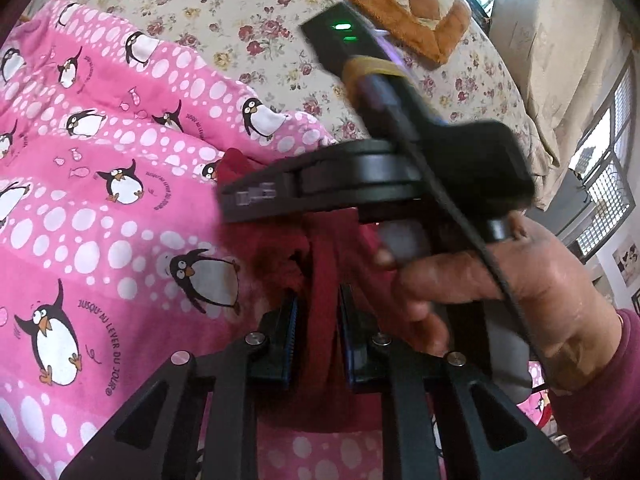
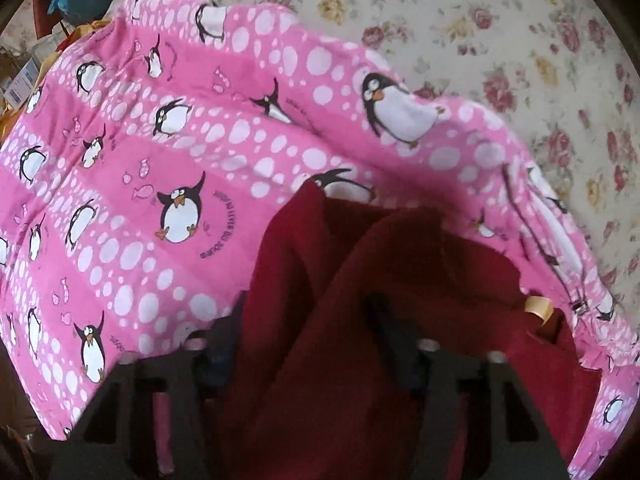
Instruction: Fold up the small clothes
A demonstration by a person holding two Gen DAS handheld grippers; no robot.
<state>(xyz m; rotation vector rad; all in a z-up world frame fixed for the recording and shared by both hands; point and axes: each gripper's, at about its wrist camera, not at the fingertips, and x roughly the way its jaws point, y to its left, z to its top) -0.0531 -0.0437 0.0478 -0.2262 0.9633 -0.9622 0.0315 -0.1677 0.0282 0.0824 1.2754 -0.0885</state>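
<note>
A pink garment with a penguin print (image 1: 100, 184) and a dark red fleece lining (image 1: 328, 280) lies on the floral bed sheet. My left gripper (image 1: 318, 320) is shut on a fold of the red lining. The right gripper (image 1: 360, 184) crosses the left wrist view just above it, held by a hand (image 1: 500, 280). In the right wrist view the garment (image 2: 160, 160) is spread out, and the red lining (image 2: 352, 320) drapes over my right gripper (image 2: 316, 340), which is shut on it. Its fingertips are mostly hidden by the cloth.
The floral bed sheet (image 1: 248, 20) (image 2: 540, 60) lies under the garment. An orange quilted blanket (image 1: 400, 0) lies at the far side. A window (image 1: 608, 160) is at the right. Clutter (image 2: 48, 20) sits beyond the bed's left edge.
</note>
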